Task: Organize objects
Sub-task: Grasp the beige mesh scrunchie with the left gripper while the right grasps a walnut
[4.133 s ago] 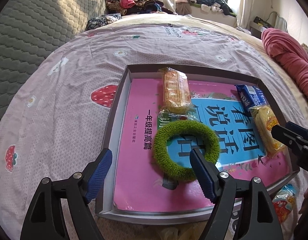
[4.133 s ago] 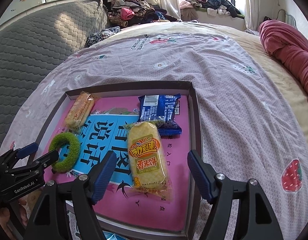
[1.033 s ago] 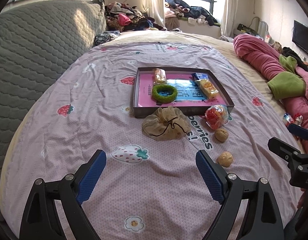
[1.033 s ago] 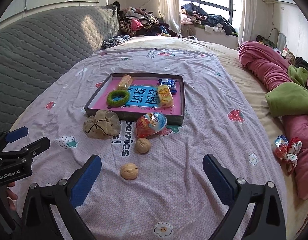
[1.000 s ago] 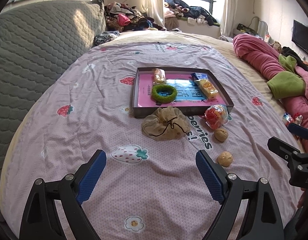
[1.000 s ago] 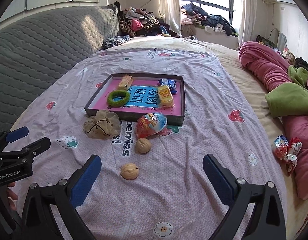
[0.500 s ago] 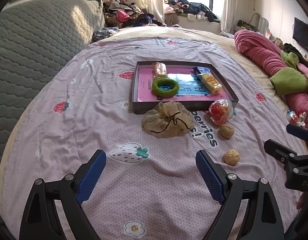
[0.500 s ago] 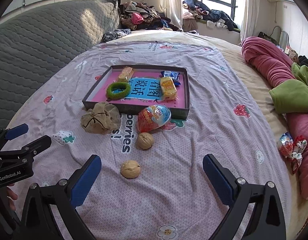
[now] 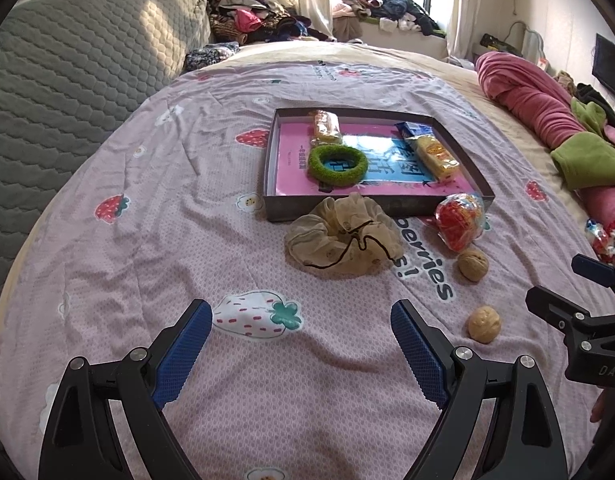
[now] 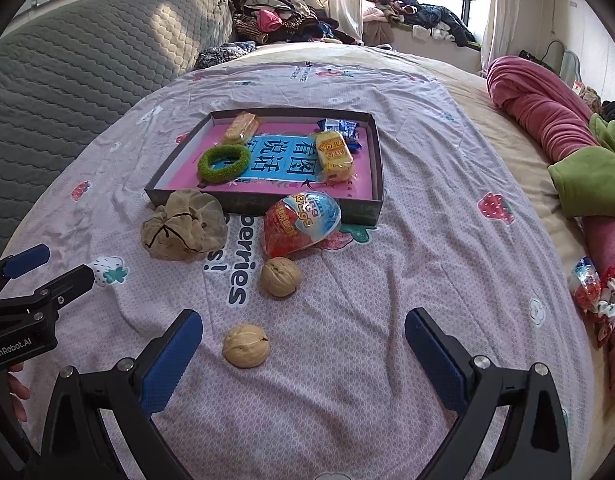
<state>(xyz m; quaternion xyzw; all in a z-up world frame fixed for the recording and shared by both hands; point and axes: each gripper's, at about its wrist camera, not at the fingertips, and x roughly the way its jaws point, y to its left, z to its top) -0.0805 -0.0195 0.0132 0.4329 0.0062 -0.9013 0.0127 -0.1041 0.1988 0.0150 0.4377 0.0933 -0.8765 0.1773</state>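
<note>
- Pink strawberry-print bedsheet (image 10: 427, 240) is covering the bed and carrying every item listed below.
- Left gripper (image 9: 301, 344) is hovering above the sheet with its blue-padded fingers (image 9: 183, 346) spread wide and holding nothing; in the right wrist view it is showing at the left edge (image 10: 47, 268).
- Right gripper (image 10: 303, 354) is likewise hovering with fingers released and empty; the nearer walnut (image 10: 246, 345) is lying on the sheet between its fingertips, closer to the left one, without touching either.
- Second walnut (image 10: 280, 277) is sitting farther on, just below the red and blue snack bag (image 10: 301, 222).
- Snack bag is leaning against the front wall of the dark shallow box (image 10: 371, 152).
- Beige scrunchie (image 10: 183, 230), tied with a dark cord, is resting against the same wall near the box's left corner.
- Inside the box, a pink and blue book (image 10: 283, 152) is lining the floor; the green fuzzy ring (image 10: 224, 163) is lying on it at left, an orange cracker pack (image 10: 241, 127) at the far left corner, a yellow wafer pack (image 10: 334, 155) at right, with a blue wrapper (image 10: 341, 126) behind it.
- Pink blanket (image 10: 539, 112) and green cloth (image 10: 587, 184) are lying along the right side.
</note>
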